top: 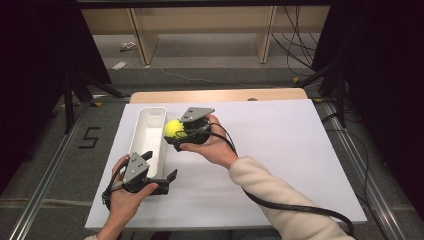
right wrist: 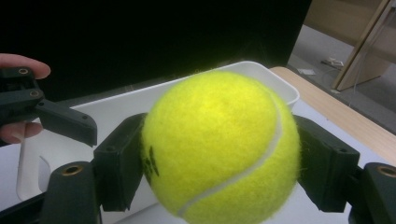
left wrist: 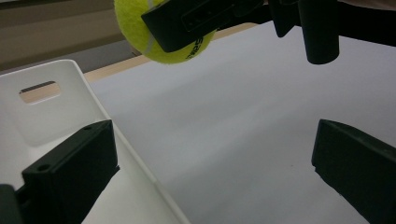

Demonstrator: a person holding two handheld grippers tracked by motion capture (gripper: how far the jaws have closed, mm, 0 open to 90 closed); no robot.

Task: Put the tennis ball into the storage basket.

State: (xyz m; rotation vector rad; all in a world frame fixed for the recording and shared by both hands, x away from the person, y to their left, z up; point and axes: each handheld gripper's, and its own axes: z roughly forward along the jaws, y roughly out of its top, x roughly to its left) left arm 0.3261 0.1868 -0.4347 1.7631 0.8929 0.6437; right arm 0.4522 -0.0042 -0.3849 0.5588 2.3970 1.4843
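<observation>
A yellow tennis ball [top: 173,128] is clamped in my right gripper [top: 176,133], which is shut on it just right of the long white bin [top: 141,131], above the bin's right rim. In the right gripper view the ball [right wrist: 219,144] sits squeezed between both black jaws, with the bin [right wrist: 280,88] behind it. My left gripper [top: 159,171] stands open at the bin's near end, one jaw over the bin, the other over the table. The left gripper view shows the ball [left wrist: 140,32] up high, held by the other gripper, and the bin's wall [left wrist: 60,102] with its handle slot.
A white board [top: 280,150] covers the table, with a wooden strip [top: 220,95] along its far edge. The black cable [top: 290,206] from my right gripper trails under the cream sleeve. Wooden shelving legs and loose cables stand on the floor beyond the table.
</observation>
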